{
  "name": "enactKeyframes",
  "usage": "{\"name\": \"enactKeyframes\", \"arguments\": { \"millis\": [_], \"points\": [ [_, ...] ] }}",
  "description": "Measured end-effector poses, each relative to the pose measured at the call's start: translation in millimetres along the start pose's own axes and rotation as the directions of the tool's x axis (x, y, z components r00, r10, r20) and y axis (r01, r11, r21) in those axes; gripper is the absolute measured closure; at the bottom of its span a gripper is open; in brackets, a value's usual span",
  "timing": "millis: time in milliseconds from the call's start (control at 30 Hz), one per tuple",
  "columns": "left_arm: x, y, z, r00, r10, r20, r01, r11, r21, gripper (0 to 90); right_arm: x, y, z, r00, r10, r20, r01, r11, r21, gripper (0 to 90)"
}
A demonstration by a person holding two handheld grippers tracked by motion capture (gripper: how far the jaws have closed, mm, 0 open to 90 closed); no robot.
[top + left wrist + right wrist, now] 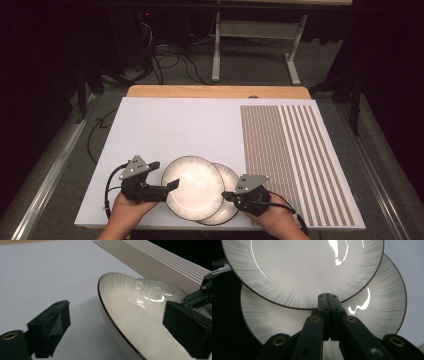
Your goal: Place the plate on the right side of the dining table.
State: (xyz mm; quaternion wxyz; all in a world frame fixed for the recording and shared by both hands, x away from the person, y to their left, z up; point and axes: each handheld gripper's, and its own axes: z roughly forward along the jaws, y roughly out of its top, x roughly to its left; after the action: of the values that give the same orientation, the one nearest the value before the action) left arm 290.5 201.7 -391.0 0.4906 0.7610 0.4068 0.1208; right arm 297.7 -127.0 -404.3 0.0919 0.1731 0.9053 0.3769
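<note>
Two white plates with grey-streaked, dark-edged rims lie near the front edge of the white board. The upper plate (192,187) (135,315) (307,270) overlaps the lower plate (231,175) (160,287) (384,302), which sticks out to its right. My left gripper (164,174) (117,310) is open at the upper plate's left rim: one jaw stands outside the rim, apart from it, and the other reaches over the plate's inside. My right gripper (225,195) (328,296) is shut, its jaws together over the lower plate, with the tips at the upper plate's near rim.
The white board (175,125) lies on a wooden table. A striped brown mat (295,160) (162,262) covers the board's right part. Beyond the table are a grey floor with cables (170,62) and a white stand (255,30).
</note>
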Motion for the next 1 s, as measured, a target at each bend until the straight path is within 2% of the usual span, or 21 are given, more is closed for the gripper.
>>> {"name": "enactKeyframes", "arguments": {
  "millis": [133, 267, 300, 333, 433, 467, 500, 567, 633, 667, 700, 800, 833, 1000],
  "points": [
    [-1.3, -3.1, 7.4, 0.997, -0.052, 0.057, 0.047, 0.9953, 0.085, 16.0, 0.0, -0.1, 0.1, 1.0, -0.002, 0.0, 0.002, 1.0, -0.001, 90.0],
    [-4.7, -4.6, 14.5, 0.9913, -0.086, 0.099, 0.067, 0.9814, 0.18, 19.6, -0.1, 0.1, -0.2, 1.0, -0.005, 0.001, 0.005, 1.0, 0.004, 90.0],
    [-6.5, -4.2, 16.2, 0.9904, -0.096, 0.1, 0.072, 0.9737, 0.216, 22.6, -0.1, 0.2, -0.2, 1.0, -0.008, 0.002, 0.008, 1.0, 0.005, 90.0],
    [-6.5, -4.2, 16.2, 0.9904, -0.096, 0.1, 0.072, 0.9737, 0.216, 24.6, -0.1, 0.2, -0.2, 1.0, -0.008, 0.002, 0.008, 1.0, 0.005, 90.0],
    [-7.6, -3.7, 17.2, 0.9861, -0.122, 0.112, 0.09, 0.9622, 0.257, 29.9, -0.3, 0.2, 0.0, 0.9999, -0.011, 0.001, 0.011, 1.0, 0.001, 90.0],
    [-7.5, -3.7, 17.0, 0.9835, -0.138, 0.117, 0.104, 0.9597, 0.261, 31.5, -0.2, 0.3, -0.4, 0.9999, -0.011, 0.003, 0.011, 1.0, 0.007, 90.0],
    [-6.1, -3.4, 16.2, 0.978, -0.168, 0.123, 0.13, 0.9544, 0.269, 36.9, 0.7, 0.3, -0.4, 1.0, -0.001, 0.003, 0.001, 1.0, 0.008, 90.0],
    [-6.0, -3.2, 15.5, 0.9777, -0.169, 0.125, 0.13, 0.9533, 0.273, 44.0, 0.7, 0.3, -0.3, 1.0, -0.004, 0.003, 0.004, 1.0, 0.007, 90.0],
    [-6.5, -2.8, 15.2, 0.9801, -0.165, 0.11, 0.129, 0.951, 0.281, 45.7, 0.6, 0.3, -0.3, 1.0, -0.003, 0.003, 0.003, 1.0, 0.007, 90.0],
    [-6.6, -2.7, 15.1, 0.9803, -0.166, 0.108, 0.13, 0.9506, 0.282, 47.0, 0.6, 0.2, -0.4, 1.0, -0.003, 0.003, 0.003, 1.0, 0.007, 90.0],
    [-6.3, -2.1, 14.8, 0.9787, -0.177, 0.104, 0.14, 0.9469, 0.289, 47.9, 0.6, 0.2, -0.4, 1.0, 0.001, 0.004, -0.001, 1.0, 0.007, 90.0],
    [-5.7, -2.3, 14.6, 0.9768, -0.187, 0.105, 0.15, 0.9463, 0.286, 48.8, 0.8, 0.3, -0.3, 1.0, 0.002, 0.004, -0.002, 1.0, 0.007, 90.0],
    [-4.2, -2.3, 13.7, 0.9734, -0.199, 0.114, 0.161, 0.9466, 0.279, 50.9, 0.8, 0.3, -0.1, 1.0, 0.0, 0.005, 0.0, 1.0, 0.009, 90.0],
    [-3.4, -2.2, 13.2, 0.9711, -0.209, 0.116, 0.171, 0.9459, 0.276, 54.3, 0.5, 0.0, 0.3, 1.0, -0.003, 0.008, 0.003, 1.0, 0.009, 90.0]
  ]
}}
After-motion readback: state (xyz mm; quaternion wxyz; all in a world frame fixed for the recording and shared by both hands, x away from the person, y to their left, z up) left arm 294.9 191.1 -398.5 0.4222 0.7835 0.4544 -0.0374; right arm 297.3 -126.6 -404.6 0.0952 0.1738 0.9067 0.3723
